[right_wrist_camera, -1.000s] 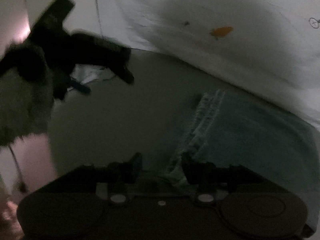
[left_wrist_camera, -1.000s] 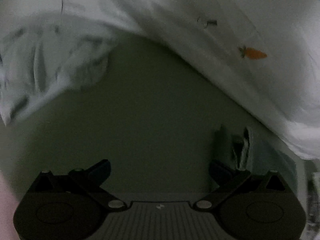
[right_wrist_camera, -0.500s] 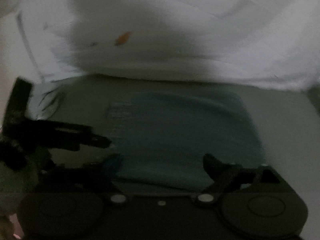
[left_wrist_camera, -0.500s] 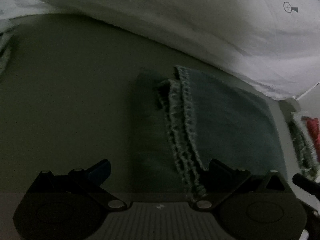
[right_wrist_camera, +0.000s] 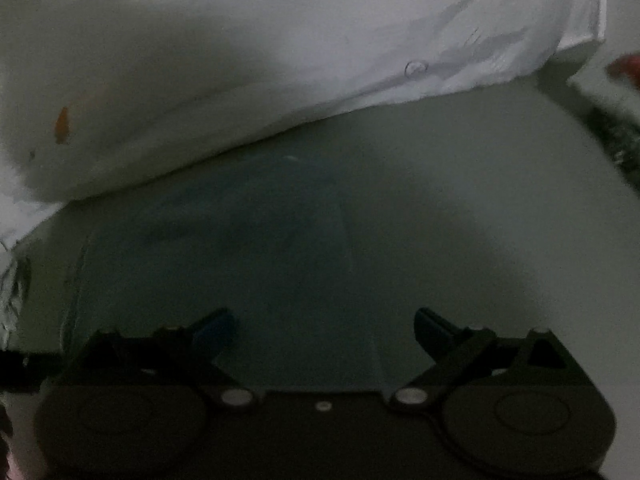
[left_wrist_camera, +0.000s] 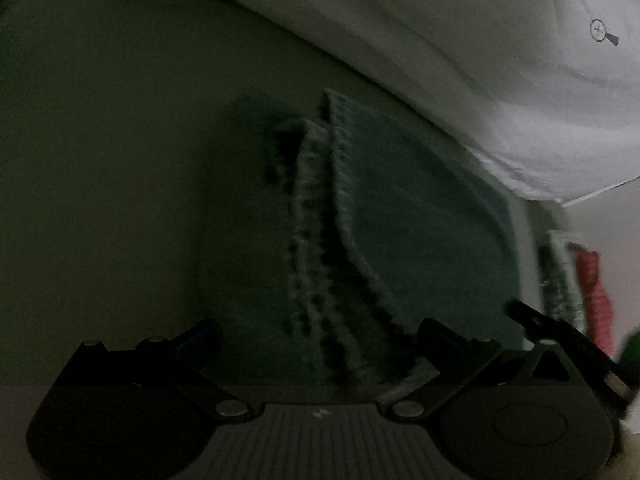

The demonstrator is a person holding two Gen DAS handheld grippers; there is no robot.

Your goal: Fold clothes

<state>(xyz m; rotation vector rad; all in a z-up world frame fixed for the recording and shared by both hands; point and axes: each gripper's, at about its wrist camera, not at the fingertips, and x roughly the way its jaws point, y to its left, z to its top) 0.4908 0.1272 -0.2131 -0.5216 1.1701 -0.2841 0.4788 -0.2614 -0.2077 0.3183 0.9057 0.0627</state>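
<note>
1. On a pale, dimly lit flat surface point(left_wrist_camera: 100, 200), a folded teal garment point(left_wrist_camera: 420, 220) is laid, its frayed hem edges point(left_wrist_camera: 316, 240) stacked and running toward the left wrist camera.
2. Behind the garment, a white sheet point(left_wrist_camera: 460, 40) with small printed motifs is seen bunched along the far side of the surface.
3. At the right edge of the left wrist view, blurred red and patterned fabrics point(left_wrist_camera: 588, 280) are seen.
4. The left gripper point(left_wrist_camera: 320, 332) is held wide apart, with the hem lying between its fingers, unpinched.
5. The right gripper point(right_wrist_camera: 324, 322) has just been opened; it is spread wide over the teal garment point(right_wrist_camera: 220, 248), and nothing is clamped.
</note>
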